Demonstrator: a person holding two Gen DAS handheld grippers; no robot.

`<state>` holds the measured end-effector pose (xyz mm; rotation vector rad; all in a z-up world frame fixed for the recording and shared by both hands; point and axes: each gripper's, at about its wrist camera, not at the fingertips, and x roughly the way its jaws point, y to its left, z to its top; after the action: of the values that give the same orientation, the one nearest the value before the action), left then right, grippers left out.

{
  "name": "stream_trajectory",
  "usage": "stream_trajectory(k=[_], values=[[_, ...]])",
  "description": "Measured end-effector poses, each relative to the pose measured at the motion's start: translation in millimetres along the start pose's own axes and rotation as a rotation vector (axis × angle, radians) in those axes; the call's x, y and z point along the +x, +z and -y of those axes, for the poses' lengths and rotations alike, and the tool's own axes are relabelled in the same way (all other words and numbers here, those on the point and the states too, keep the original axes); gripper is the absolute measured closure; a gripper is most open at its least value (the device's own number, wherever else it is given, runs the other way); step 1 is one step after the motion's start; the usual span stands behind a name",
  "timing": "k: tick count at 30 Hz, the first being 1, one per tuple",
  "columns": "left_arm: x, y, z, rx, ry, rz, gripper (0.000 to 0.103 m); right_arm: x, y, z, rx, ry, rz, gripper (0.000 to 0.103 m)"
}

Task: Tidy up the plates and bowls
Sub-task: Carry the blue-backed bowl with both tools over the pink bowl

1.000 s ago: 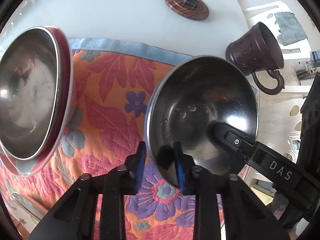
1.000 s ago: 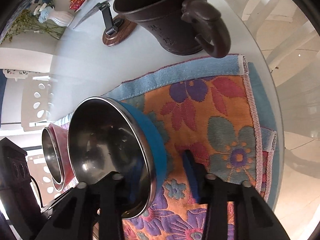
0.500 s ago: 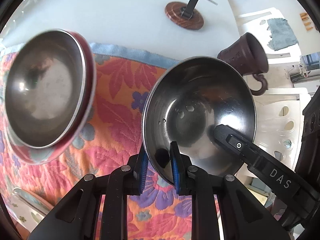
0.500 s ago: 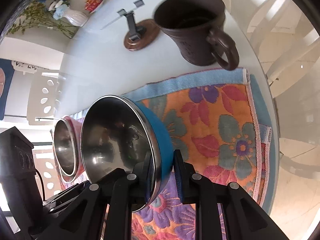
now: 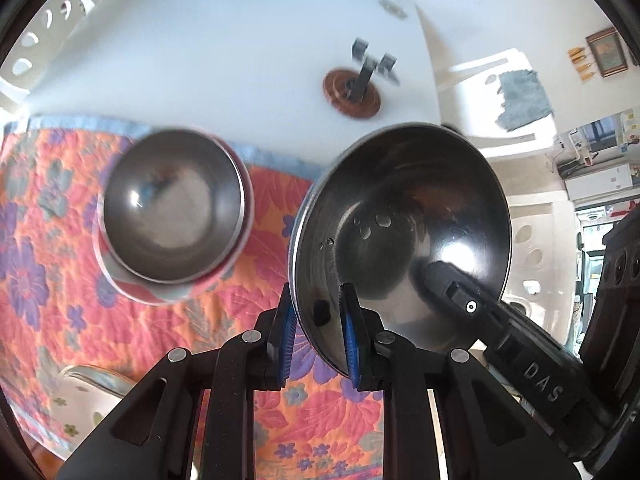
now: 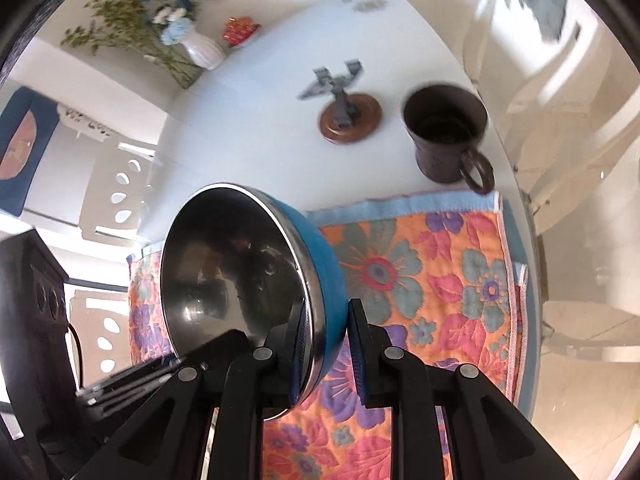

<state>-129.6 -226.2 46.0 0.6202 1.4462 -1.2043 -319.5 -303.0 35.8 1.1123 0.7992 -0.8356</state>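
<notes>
Left wrist: the left gripper (image 5: 316,340) pinches the blue bowl's (image 5: 400,240) rim, and the bowl is held above the mat (image 5: 60,240). The red bowl (image 5: 172,216), blurred, probably sits alone on the mat; it looks smaller than a second ago. Nothing is stacked yet.

Right wrist: the right gripper (image 6: 326,352) clamps the opposite rim. Its jaws were spread a second ago, with the bowl lower.

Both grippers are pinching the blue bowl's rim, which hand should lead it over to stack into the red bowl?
Left, probably. The left gripper holds the blue bowl on the rim side nearest the red bowl; the right gripper grips the far side, toward the mug.
</notes>
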Motion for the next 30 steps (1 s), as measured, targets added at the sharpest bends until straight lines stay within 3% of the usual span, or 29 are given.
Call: stream_trajectory(k=[12, 19, 30], values=[[-65, 21, -41, -0.028, 0.003, 0.136, 0.085, -27, 17, -98, -0.112, 0.041, 0.076, 0.083], [-62, 29, -91, -0.098, -0.01, 0.118, 0.085, 13, 14, -129, -0.117, 0.072, 0.014, 0.083], [-6, 35, -125, -0.143, -0.006, 0.011, 0.085, 75, 10, -121, -0.075, 0.036, -0.1, 0.083]])
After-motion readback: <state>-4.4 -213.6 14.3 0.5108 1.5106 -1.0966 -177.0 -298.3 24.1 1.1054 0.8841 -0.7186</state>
